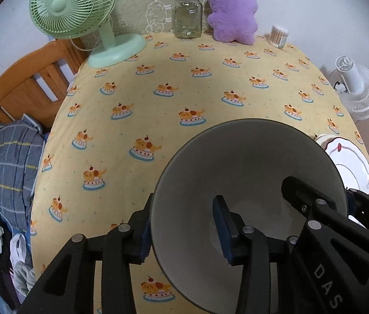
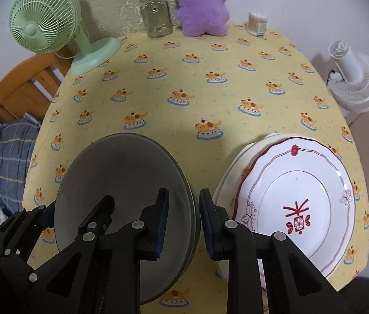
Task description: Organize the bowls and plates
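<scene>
Bowl (image 1: pixel 250 183) fills the 5 o'clock part of the left wrist view: wide, grey-white inside with a thin dark rim, tilted over the yellow tablecloth (image 1: pixel 184 83); the left gripper (image 1: pixel 185 231) straddles its near-left wall, one blue-padded finger outside and one inside, so it holds the bowl by the rim; the right gripper (image 1: pixel 315 201) reaches in over the rim at 4 o'clock; a white plate (image 1: pixel 352 164) with a red-lined scalloped edge peeks out at 3 o'clock. In the right wrist view the bowl (image 2: pixel 121 172) sits at 7 o'clock, its greenish-dark right rim standing between the fingers of the right gripper (image 2: pixel 183 225), which straddle it narrowly, though contact cannot be told; the plate (image 2: pixel 302 204), with red motifs, lies on a cream plate (image 2: pixel 233 164) at 4 o'clock; the left gripper (image 2: pixel 51 214) meets the bowl's left rim at 8 o'clock.
</scene>
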{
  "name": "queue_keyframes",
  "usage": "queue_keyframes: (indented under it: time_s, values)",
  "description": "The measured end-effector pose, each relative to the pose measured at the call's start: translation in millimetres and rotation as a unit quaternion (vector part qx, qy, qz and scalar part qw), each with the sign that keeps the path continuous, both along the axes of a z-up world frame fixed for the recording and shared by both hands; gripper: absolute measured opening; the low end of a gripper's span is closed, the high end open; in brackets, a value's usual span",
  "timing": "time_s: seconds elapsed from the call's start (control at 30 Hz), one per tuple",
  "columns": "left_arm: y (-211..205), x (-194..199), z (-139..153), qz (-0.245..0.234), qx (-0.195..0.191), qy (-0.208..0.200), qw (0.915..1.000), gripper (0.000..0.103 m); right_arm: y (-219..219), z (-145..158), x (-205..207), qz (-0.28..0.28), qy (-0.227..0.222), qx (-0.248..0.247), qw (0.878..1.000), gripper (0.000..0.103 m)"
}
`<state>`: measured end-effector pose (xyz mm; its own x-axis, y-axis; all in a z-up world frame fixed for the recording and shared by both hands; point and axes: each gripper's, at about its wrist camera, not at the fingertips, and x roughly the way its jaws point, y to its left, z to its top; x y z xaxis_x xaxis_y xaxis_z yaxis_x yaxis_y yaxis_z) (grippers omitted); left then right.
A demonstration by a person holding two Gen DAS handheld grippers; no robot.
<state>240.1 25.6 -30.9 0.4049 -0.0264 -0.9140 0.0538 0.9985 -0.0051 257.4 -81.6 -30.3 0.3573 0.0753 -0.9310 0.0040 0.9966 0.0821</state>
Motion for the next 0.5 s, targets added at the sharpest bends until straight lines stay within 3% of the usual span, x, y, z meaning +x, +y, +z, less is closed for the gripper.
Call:
queue_keyframes:
  time_s: [0.13, 0.27, 0.5]
  values:
    - [5.0, -0.6, 2.2, 0.016, -0.017, 0.006, 0.9997, 0.046, -7.1, 2.8, 0.8, 0.012, 0.000, 0.027, 1.000, 0.028]
    - [10.5, -3.9, 7.4, 0.037, -0.019, 0.009, 0.9991, 0.058, -11.1, 8.6, 0.2, 0.024, 0.000, 0.038, 0.999, 0.029]
    - [23.9, -11.9, 17.8, 0.046, -0.037, 0.003, 0.9983, 0.065, -20.7, 19.5, -11.0, -0.002, -0.008, 0.053, 0.999, 0.057]
